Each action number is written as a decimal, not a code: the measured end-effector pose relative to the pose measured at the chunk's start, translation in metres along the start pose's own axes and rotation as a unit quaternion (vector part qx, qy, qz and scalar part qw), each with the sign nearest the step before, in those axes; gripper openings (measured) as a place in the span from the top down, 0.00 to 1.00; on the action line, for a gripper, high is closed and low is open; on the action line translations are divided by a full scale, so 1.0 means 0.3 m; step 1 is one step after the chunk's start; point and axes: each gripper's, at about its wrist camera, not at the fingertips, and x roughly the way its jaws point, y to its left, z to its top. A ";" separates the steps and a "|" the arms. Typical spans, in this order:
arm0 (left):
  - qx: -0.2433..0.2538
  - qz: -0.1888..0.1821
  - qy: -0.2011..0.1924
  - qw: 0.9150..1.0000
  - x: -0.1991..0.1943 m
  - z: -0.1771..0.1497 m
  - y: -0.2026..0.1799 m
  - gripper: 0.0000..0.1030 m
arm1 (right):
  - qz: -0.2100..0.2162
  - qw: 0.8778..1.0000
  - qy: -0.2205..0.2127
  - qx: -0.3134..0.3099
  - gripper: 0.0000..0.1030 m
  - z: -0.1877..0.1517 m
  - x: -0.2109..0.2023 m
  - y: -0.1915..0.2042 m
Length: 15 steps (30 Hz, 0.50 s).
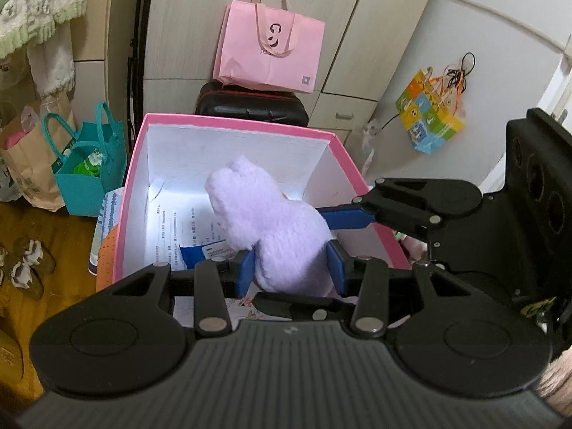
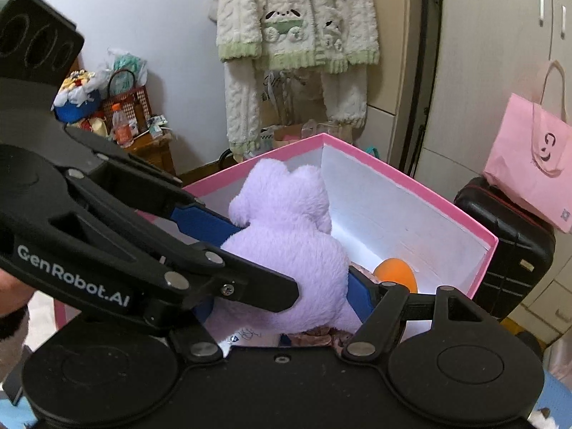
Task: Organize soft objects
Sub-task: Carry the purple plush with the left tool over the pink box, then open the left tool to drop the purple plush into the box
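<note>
Both hand-held grippers are on the same purple plush toy (image 1: 271,221); my left hand-held gripper (image 1: 291,268) has its blue pads clamped on the toy's lower body, one pad each side, fur bulging between them; my right hand-held gripper (image 2: 286,279) has its jaws set wider, w/ the plush filling the gap, one blue finger (image 2: 359,295) pressed against its right flank, the other hidden behind the left unit's linkage, so it looks like a grip too. In the left view the right unit's blue finger reaches in from the right & touches the toy's side.

Plush sits upright over the open pink box (image 1: 343,150), white inside, its lower part down among the walls, head above the far rim in the right view; can't tell if it touches the bottom. Inside the box: printed paper sheet (image 1: 178,221), small blue packet (image 1: 200,254), orange ball (image 2: 395,273) near the right wall.

Behind the box: black suitcase (image 1: 250,105) w/ a pink paper bag (image 1: 271,50) on top; teal tote (image 1: 89,175) on the wooden floor (image 1: 46,236) to the left.
</note>
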 end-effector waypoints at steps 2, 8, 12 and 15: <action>0.000 -0.002 0.004 1.000 0.001 0.005 0.006 0.59 | -0.006 1.000 0.001 -0.010 0.25 0.005 0.003 0.009; -0.008 0.021 0.004 1.000 0.014 0.021 0.020 0.55 | -0.024 1.000 0.005 -0.014 0.25 0.022 0.031 0.001; 0.026 0.081 -0.019 0.996 -0.013 -0.004 -0.018 0.44 | -0.039 0.999 0.006 -0.009 0.22 0.010 0.027 -0.003; 0.024 0.076 -0.024 0.997 -0.057 -0.026 -0.032 0.41 | -0.040 0.999 0.005 -0.003 0.22 -0.007 -0.002 -0.001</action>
